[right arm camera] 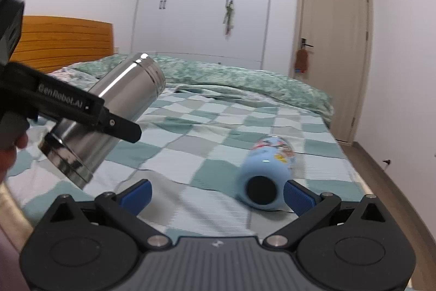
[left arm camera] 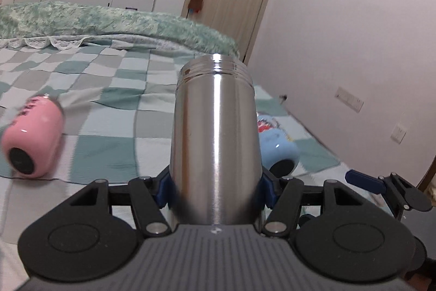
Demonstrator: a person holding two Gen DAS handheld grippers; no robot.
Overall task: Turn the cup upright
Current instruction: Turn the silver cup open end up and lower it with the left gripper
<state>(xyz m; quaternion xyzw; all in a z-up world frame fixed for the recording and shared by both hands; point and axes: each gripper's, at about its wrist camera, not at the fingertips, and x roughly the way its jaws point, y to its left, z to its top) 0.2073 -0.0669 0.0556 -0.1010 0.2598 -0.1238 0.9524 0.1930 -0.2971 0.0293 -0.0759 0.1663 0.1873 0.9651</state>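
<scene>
Pink cup motion-blurred; blue cup partly behind steel cup.

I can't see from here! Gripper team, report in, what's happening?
Left hand-held gripper shut on steel cup, lifted, tilted. Right hand-held gripper open, by blue cup lying on bed. Nothing blocking.

Only one text can be read with certainty. In the right wrist view, the black side arm of the left gripper carries the words "GenRobot.AI" in pale grey letters, running along the arm toward its fingers.

The pink cup, lying near the left edge of the bed, has dark red marks on its side, but they are blurred and I cannot read them. The blue cup shows a colourful printed picture, and no letters on it can be made out.
</scene>
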